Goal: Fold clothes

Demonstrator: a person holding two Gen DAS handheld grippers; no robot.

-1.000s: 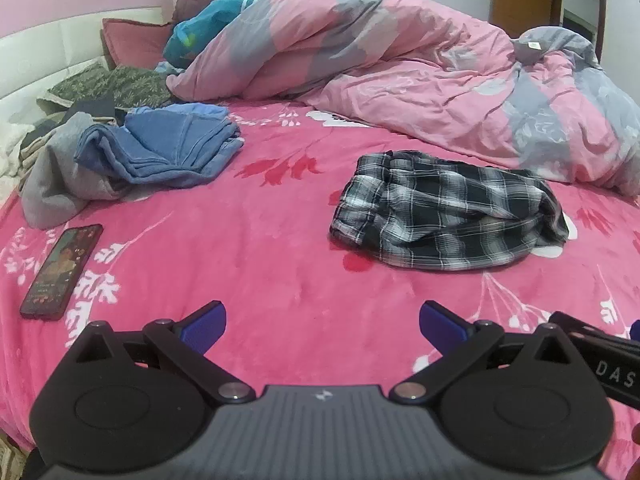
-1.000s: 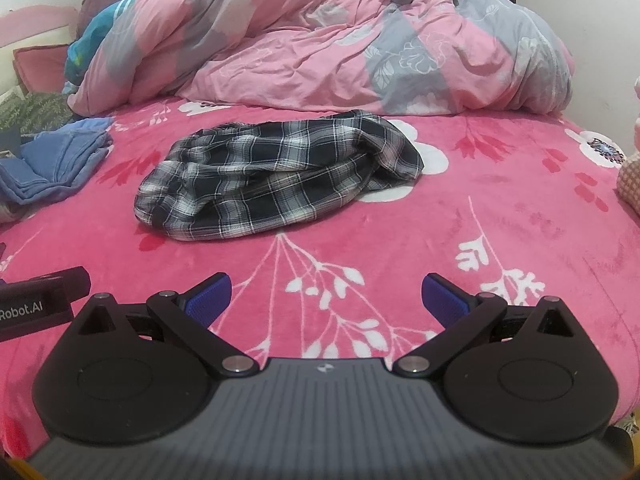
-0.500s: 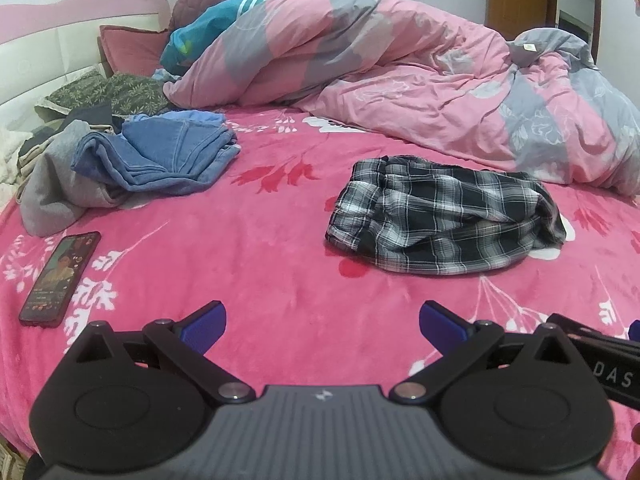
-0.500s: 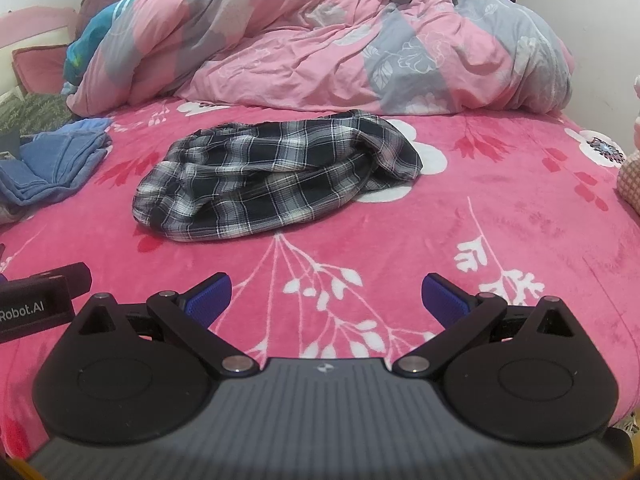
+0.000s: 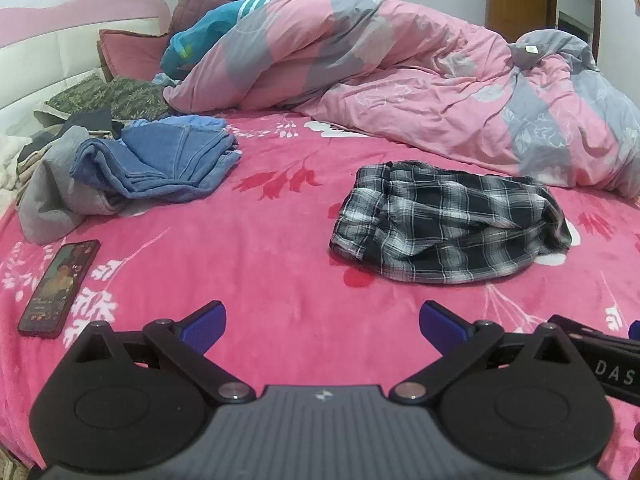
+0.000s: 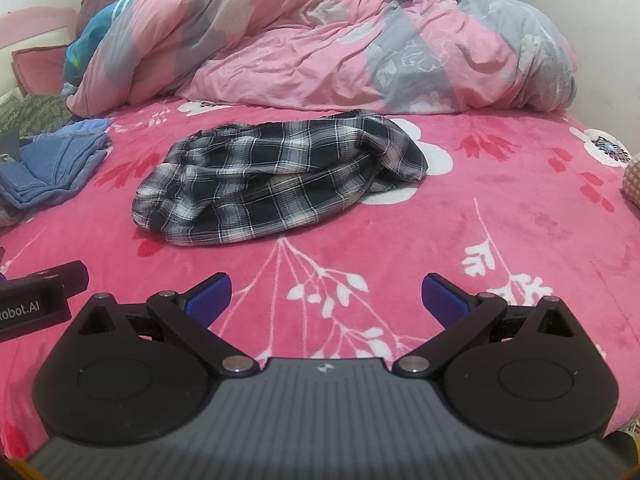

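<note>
Since a second ago the left wrist view has dropped and tipped a little: the plaid shorts (image 5: 448,222) sat slightly higher and nearer the frame centre then, and more of the headboard at upper left shows now. In the right wrist view the change is slight; the plaid shorts (image 6: 280,178) sit a touch left of where they were. The garment itself has not been disturbed.

The left claw (image 5: 322,328) hangs over the pink floral blanket (image 5: 260,272) with its blue pads wide apart and nothing between them. The right claw (image 6: 326,300) is likewise spread wide and empty; its edge shows at the lower right of the left view.

The shorts lie crumpled and unfolded at centre right of the left view, centre left of the right view, well ahead of both claws, with bare blanket between. Their near hem curves toward the cameras; the far edge lies near the bunched pink-and-grey duvet (image 5: 400,80) that fills the top of both frames, with a strip of blanket between.

At the left of the left view, a blue garment pile (image 5: 160,160) rests on a grey garment (image 5: 52,200), well apart from the shorts. A phone (image 5: 60,288) lies flat at lower left, just beside the left claw's body. The widest open blanket is the lower middle, and the right half of the right view.
</note>
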